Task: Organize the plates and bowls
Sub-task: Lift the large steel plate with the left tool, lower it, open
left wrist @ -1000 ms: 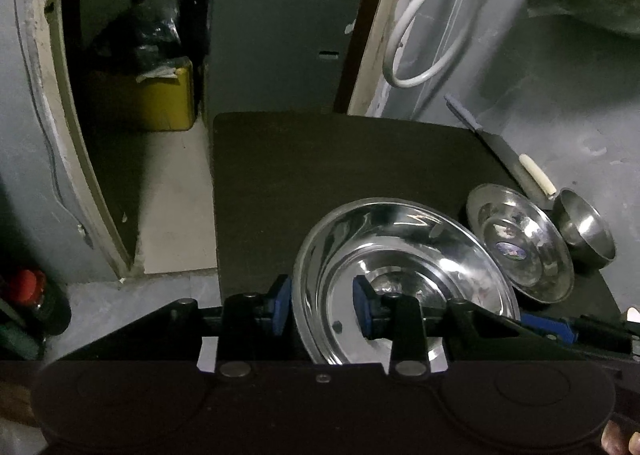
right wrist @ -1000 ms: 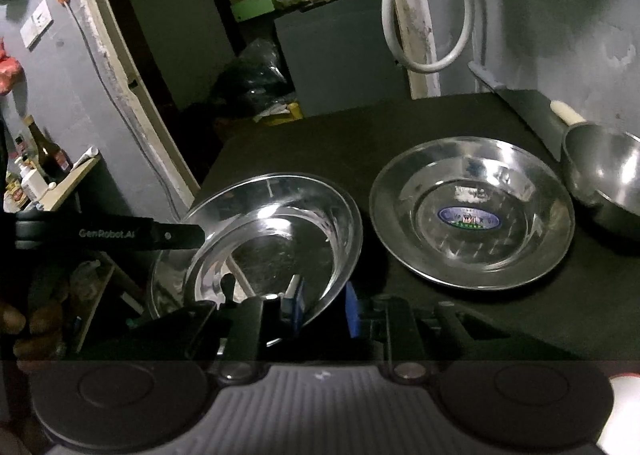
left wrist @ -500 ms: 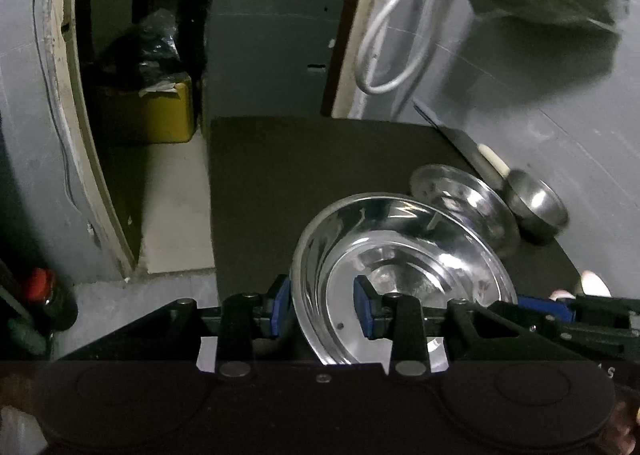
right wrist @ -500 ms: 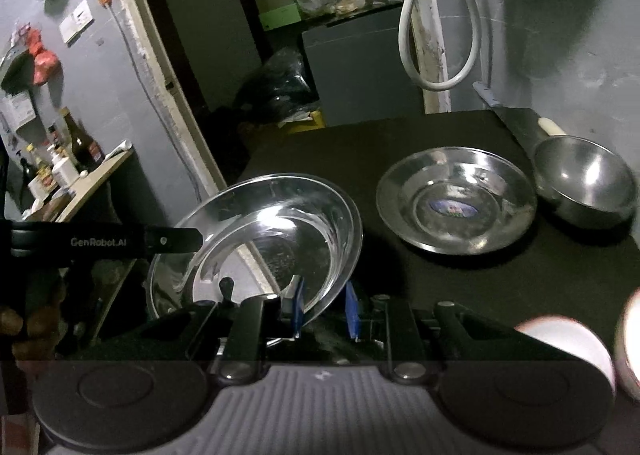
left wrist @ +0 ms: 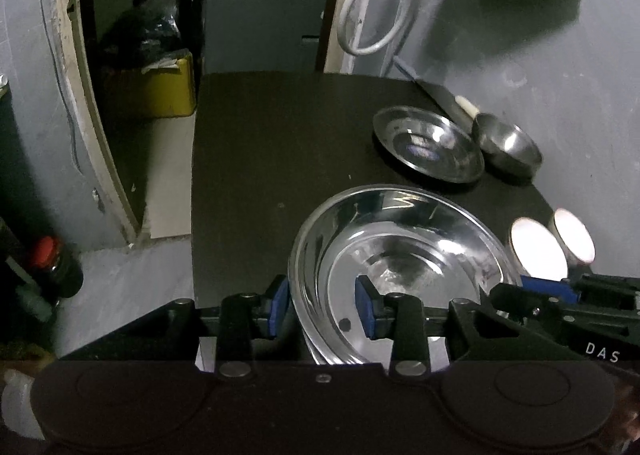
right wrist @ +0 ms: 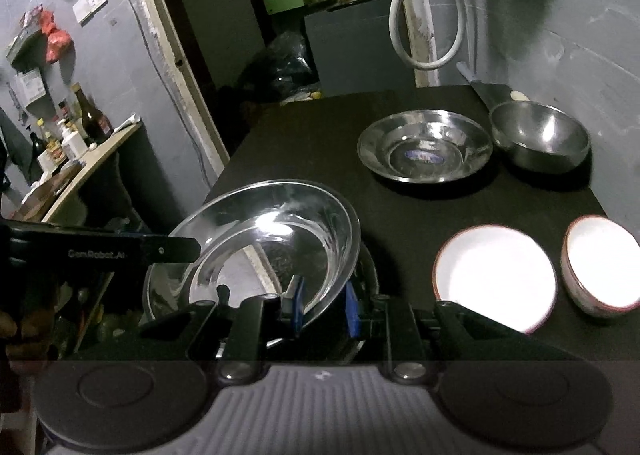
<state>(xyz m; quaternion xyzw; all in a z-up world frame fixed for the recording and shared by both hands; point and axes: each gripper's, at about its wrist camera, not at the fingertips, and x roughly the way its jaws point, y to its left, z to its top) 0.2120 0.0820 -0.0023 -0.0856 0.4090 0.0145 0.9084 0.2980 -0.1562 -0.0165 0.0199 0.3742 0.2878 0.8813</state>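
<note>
A large shiny steel dish (left wrist: 420, 231) hangs over the near part of the black table (left wrist: 280, 143), held from two sides. My left gripper (left wrist: 322, 307) is shut on its near rim, one blue pad outside the wall and one inside. On the opposite edge of the dish (right wrist: 280, 223) my right gripper (right wrist: 324, 309) is shut. A smaller steel plate (right wrist: 424, 143) and a steel bowl (right wrist: 540, 133) rest at the far right. Two white bowls (right wrist: 494, 275) (right wrist: 604, 263) sit at the near right.
A cleaver (right wrist: 492, 89) lies against the grey wall behind the steel bowl. A white hose (left wrist: 368, 35) hangs by the door frame. Left of the table is an open doorway with a yellow box (left wrist: 160, 91). A shelf of bottles (right wrist: 72, 139) stands far left.
Both grippers have drawn back toward the near end of the table with the large dish between them. The small plate and steel bowl now look farther off, and two white bowls have come into view.
</note>
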